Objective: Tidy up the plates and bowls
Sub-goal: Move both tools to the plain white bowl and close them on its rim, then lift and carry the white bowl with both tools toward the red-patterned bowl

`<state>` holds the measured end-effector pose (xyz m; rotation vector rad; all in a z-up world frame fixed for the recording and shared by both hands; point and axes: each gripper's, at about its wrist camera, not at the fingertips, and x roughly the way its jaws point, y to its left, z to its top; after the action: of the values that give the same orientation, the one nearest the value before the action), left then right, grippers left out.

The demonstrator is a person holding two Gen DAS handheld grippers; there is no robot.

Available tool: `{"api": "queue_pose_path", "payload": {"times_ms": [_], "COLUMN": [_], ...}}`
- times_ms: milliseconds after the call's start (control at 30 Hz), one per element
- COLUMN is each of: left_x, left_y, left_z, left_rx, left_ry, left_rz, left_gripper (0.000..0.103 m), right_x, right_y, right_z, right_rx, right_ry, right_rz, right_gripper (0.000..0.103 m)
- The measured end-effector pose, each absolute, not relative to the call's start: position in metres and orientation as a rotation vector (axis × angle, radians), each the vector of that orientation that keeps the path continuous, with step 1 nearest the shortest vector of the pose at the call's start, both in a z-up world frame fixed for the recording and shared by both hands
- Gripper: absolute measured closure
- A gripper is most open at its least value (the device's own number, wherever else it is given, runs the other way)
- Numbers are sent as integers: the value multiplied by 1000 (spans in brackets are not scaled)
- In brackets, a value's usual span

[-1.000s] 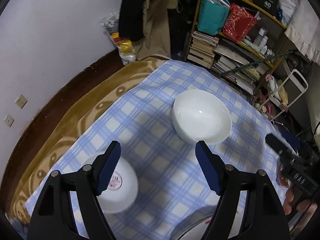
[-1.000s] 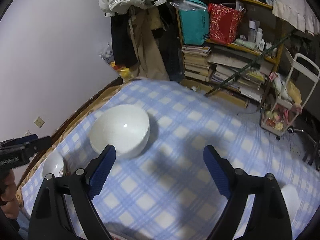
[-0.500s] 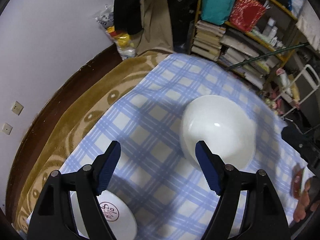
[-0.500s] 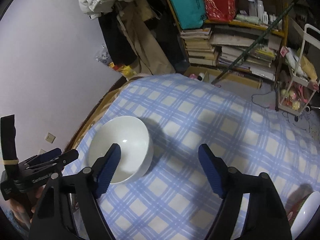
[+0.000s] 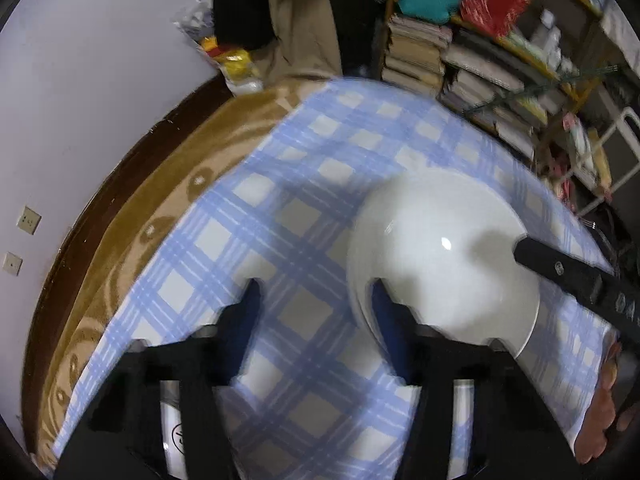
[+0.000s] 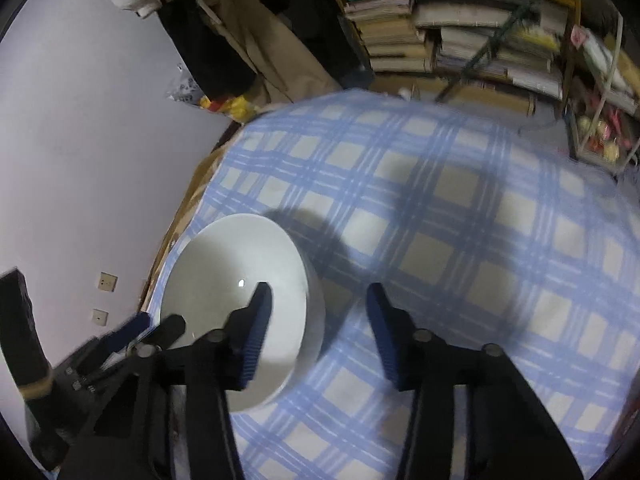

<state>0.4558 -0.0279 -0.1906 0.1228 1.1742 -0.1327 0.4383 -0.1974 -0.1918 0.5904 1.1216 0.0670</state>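
Bowl (image 5: 440,256): white, glazed, so likely hard, slick and breakable, sitting upright on the checked cloth (image 5: 304,208). Both grippers are closing at half width: the right gripper (image 6: 318,300) straddles the near wall, not yet pinching; the left gripper (image 5: 316,292) holds nothing. I'd grip the rim wall firmly.

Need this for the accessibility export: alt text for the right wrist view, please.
The right gripper, jaws closing, straddles the near wall of a large white bowl on a blue plaid cloth: one blue finger over its inside, the other outside over the cloth. The left gripper shows at the bowl's far side; behind stands a cluttered bookshelf.
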Motion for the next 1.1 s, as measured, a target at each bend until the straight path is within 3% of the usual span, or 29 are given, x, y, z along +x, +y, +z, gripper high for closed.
{"api": "queue_pose_path", "payload": {"times_ms": [133,200,367,500,1100], "left_x": [454,455,445,440,365], "left_y": [-28,-25,-37,-38,-78], "left_z": [-197,-200,-192,-187,-154], "left_rx": [59,-38,13,31,35], "left_ry": [1203,1249,1228,1228,1214], "left_rz": [-150,-185,-193,-206,-323], "left_gripper": [78,89,90,90,90], "right_x": [442,441,429,418,329], "right_y": [-189,-185,-180,-168,-204], "right_z": [-203,-210,-203,-189,-147], "right_rx": [592,605,562,436,373], "right_ry": [1190,1231,1220,1206,1157], "right_rz": [66,71,-6,-16,-41], "right_gripper": [85,89,93,93,92]}}
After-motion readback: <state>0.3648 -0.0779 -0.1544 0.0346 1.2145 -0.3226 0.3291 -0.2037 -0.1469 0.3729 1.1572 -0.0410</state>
